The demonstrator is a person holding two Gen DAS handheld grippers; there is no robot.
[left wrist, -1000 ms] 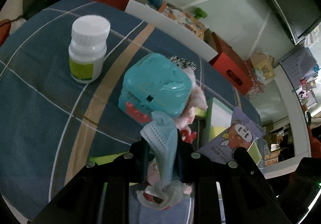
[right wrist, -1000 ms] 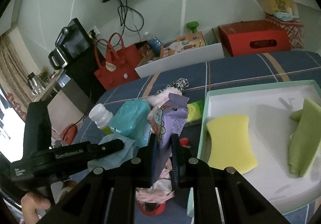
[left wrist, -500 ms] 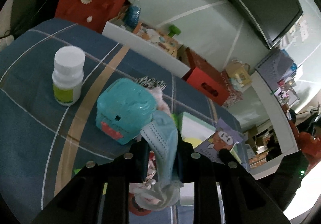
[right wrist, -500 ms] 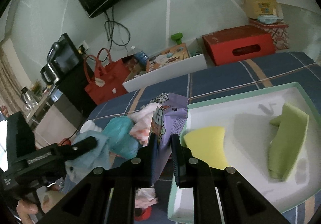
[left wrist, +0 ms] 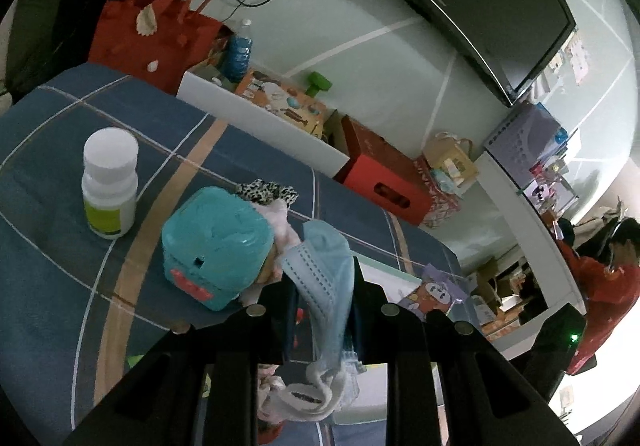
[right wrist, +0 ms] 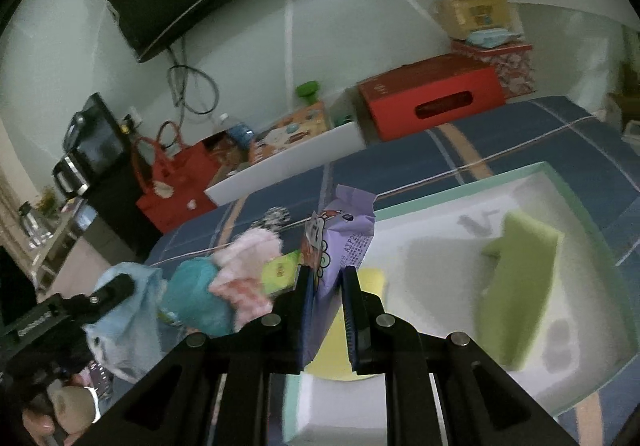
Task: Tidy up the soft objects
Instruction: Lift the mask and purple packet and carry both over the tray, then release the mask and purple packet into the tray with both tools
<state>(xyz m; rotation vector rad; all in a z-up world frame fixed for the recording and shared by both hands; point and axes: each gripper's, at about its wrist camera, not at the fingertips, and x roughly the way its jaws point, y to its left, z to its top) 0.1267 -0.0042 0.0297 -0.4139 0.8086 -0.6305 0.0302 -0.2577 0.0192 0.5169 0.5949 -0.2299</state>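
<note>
Your left hand-held gripper (left wrist: 322,322) is closed on a light blue face mask (left wrist: 326,278); the mask is pinched between the two fingers, its pleated part stands up above them and its ear loops hang down in front of the camera. Your right hand-held gripper (right wrist: 325,310) is closed narrowly on a purple snack packet (right wrist: 340,242), which stands upright between the fingers.

In the right wrist view the white tray with the green rim (right wrist: 560,174) lies at about 3 o'clock from the packet. A yellow sponge (right wrist: 340,350) lies inside it, just behind the fingers, and a green sponge (right wrist: 516,286) lies further right. The packet seems to be above the near left edge of the tray.

The other things are on the blue checked tabletop (left wrist: 48,258): a teal pouch (left wrist: 216,246) at 10 o'clock from the mask, something pink and fluffy (left wrist: 280,222) touching it, and a white pill bottle (left wrist: 110,182) well apart at 9 o'clock.

I judge that you are in the carrying step, with both soft things lifted. For the next move, bring the packet over a free part of the tray floor, between the two sponges, lower it and only then open the fingers. The mask should follow, and its loose loops could catch on the fingers when you release it.
</note>
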